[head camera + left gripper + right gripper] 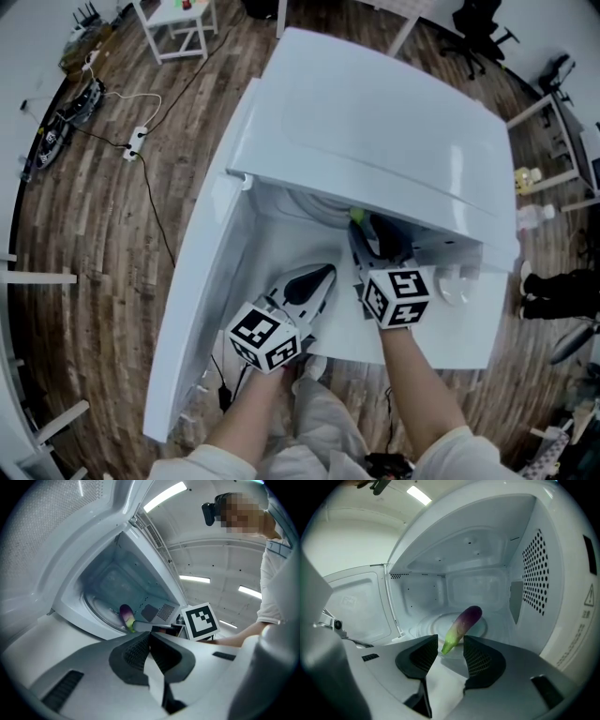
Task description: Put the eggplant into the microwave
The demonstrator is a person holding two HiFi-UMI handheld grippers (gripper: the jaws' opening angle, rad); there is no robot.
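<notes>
Lying on the turntable (pixel 425 623) inside the microwave (pixel 478 585), green stem toward its front edge: the eggplant (pixel 465 620). Spread wide about that stem, seemingly without pressing, as for releasing or taking hold: right gripper (pixel 450 642). Closed on nothing, idle outside: left gripper (pixel 149 637).

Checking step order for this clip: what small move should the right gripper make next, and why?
Probably draw the right gripper straight back out of the microwave: its jaws stand apart, and the eggplant already lies on the turntable inside.
</notes>
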